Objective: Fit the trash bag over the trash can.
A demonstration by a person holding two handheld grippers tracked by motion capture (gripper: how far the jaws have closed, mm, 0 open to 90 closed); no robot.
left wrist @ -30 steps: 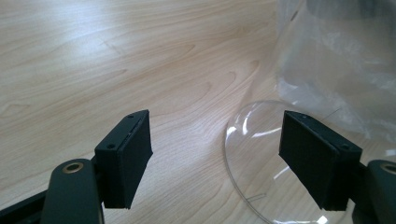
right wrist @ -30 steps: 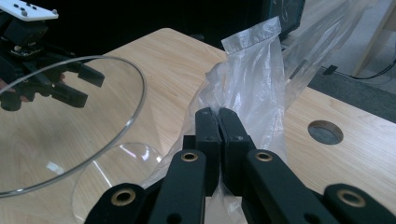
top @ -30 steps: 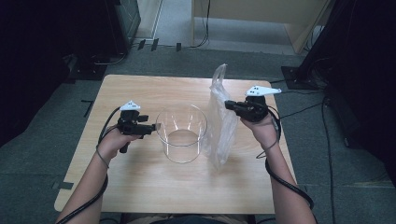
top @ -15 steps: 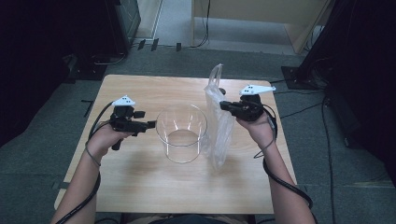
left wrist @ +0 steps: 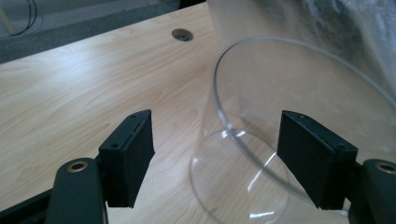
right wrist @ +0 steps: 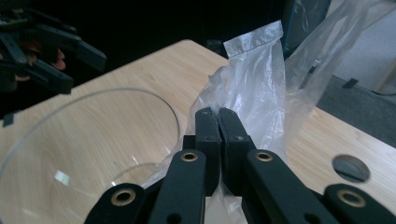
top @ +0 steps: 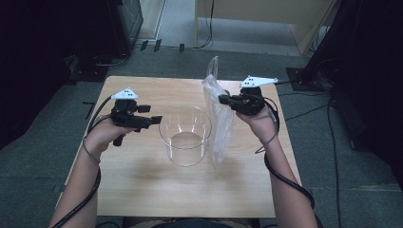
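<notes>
A clear glass cylinder (top: 185, 135) stands upright near the middle of the wooden table (top: 142, 190). Just right of it a thin clear plastic bag (top: 217, 114) hangs upright, and my right gripper (top: 222, 99) is shut on its upper part. In the right gripper view the closed jaws pinch the crumpled bag (right wrist: 254, 88) beside the cylinder's rim (right wrist: 88, 100). My left gripper (top: 157, 119) is open, held above the table at the cylinder's left rim. In the left gripper view the rim (left wrist: 243, 93) lies between and beyond the wide-apart jaws, untouched.
The table has a round cable hole (left wrist: 181, 34) near its far side. Dark equipment and cables (top: 328, 85) surround it on the grey floor, with a pale cabinet (top: 256, 19) behind. Bare wood lies in front of the cylinder.
My left gripper has risen from the table and come up to the cylinder's left rim. The right gripper has lifted the bag a little higher and nearer the cylinder.
</notes>
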